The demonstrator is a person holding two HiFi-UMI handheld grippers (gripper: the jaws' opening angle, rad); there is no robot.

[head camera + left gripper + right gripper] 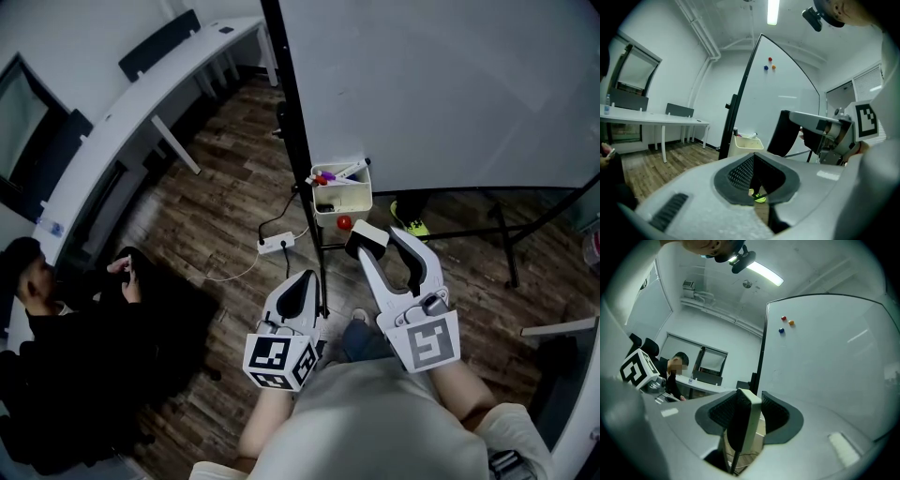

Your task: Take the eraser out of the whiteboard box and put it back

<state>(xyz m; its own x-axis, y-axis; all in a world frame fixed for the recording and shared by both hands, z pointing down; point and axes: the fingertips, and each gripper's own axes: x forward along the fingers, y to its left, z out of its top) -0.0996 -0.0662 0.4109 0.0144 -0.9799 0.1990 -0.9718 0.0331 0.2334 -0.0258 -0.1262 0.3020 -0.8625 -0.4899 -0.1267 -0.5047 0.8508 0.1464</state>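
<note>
Head view: my right gripper (382,246) clamps the eraser (367,236), white back up. It is clear of the whiteboard box (342,195), which hangs on the stand at eleven o'clock from it. I judge the eraser is out and due back in. My left gripper (300,286), at seven o'clock from the box, has its jaws together on nothing and is parked aside because it has no job here.

Left gripper view: the jaws meet, empty. The box is at twelve o'clock.

Right gripper view: the eraser stands edge-on between both pads, pinched across its thickness, probably so it drops in flat. The whiteboard (825,362) fills three o'clock.
</note>
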